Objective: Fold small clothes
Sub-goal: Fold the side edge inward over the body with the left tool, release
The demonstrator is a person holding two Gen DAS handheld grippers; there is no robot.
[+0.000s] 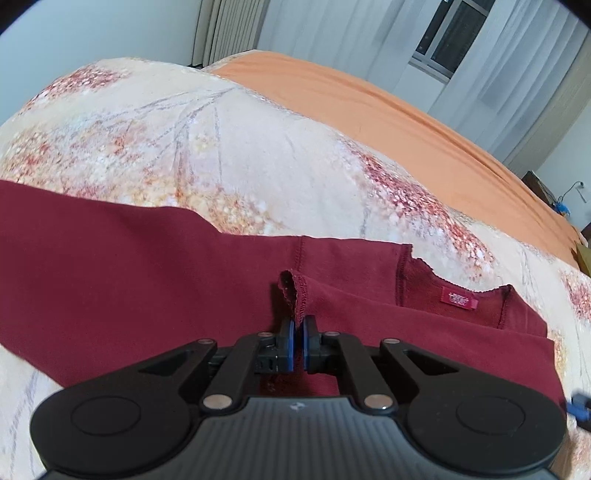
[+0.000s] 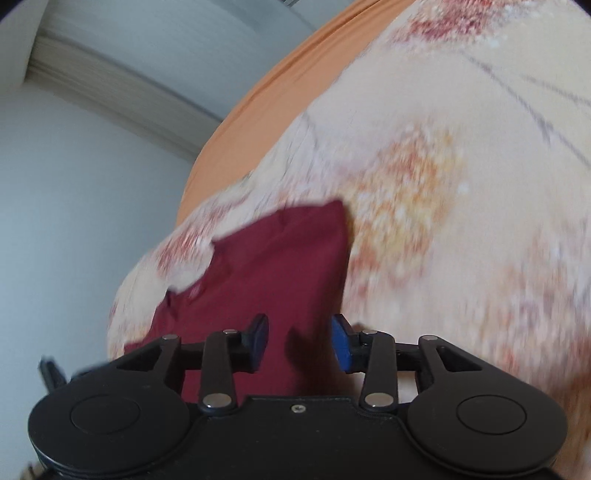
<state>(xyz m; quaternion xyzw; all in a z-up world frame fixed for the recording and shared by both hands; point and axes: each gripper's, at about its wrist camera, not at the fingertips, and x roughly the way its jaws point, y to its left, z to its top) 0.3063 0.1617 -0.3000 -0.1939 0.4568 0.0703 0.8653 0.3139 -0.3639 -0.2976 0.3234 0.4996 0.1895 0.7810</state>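
Observation:
A dark red garment [image 1: 147, 266] lies spread on a floral bedspread [image 1: 184, 147], its neckline and red label [image 1: 457, 297] to the right. My left gripper [image 1: 298, 332] is shut on a stitched hem fold [image 1: 293, 291] of the dark red garment, which stands up between the pads. In the blurred right wrist view the same garment [image 2: 266, 266] lies below my right gripper [image 2: 300, 336], whose jaws stand apart over the cloth's right edge; the pads do not press on it.
An orange sheet [image 1: 369, 110] covers the bed beyond the floral spread. Curtains [image 1: 332, 33] and a window [image 1: 454, 33] stand behind. A blue-tipped part of the other gripper [image 1: 578, 406] shows at the right edge. A pale wall [image 2: 74, 184] fills the left of the right wrist view.

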